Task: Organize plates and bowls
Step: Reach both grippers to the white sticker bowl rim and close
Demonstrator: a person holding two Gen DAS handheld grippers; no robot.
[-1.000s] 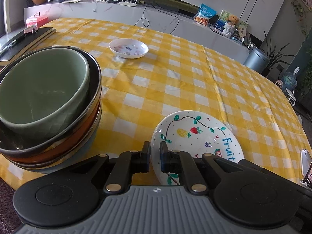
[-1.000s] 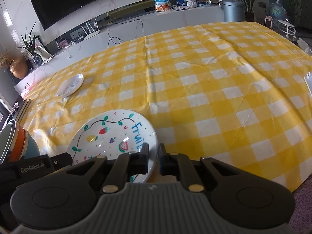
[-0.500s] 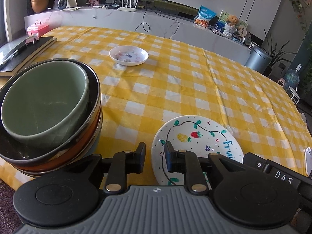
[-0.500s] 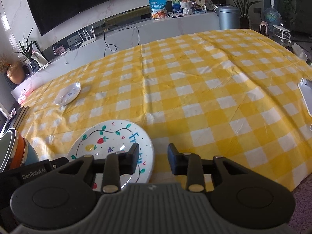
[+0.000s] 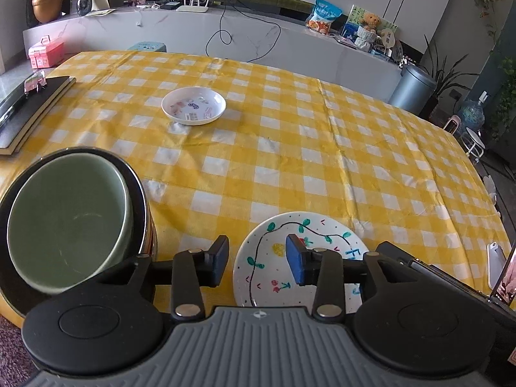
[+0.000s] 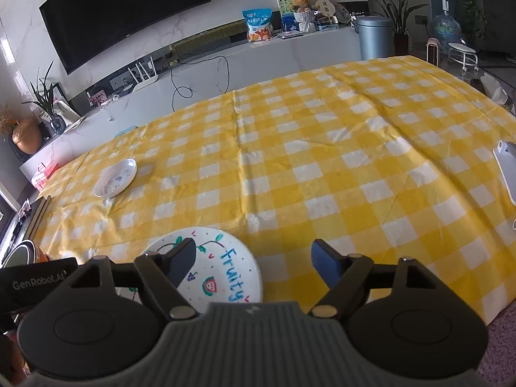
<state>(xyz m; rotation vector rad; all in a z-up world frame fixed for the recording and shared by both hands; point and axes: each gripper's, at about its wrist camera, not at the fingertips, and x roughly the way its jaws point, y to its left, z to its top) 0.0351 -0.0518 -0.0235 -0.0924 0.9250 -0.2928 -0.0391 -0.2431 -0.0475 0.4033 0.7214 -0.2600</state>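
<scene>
Fruit plate (image 5: pixel 300 258): flat on the surface, just under both hand-held grippers (left sits squarer over it).
Left hand-held gripper (image 5: pixel 258 259): opening, empty.
Right hand-held gripper (image 6: pixel 254 262): opening wide, empty.

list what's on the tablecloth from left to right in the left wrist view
books → bowl stack → small dish → fruit plate → phone
</scene>
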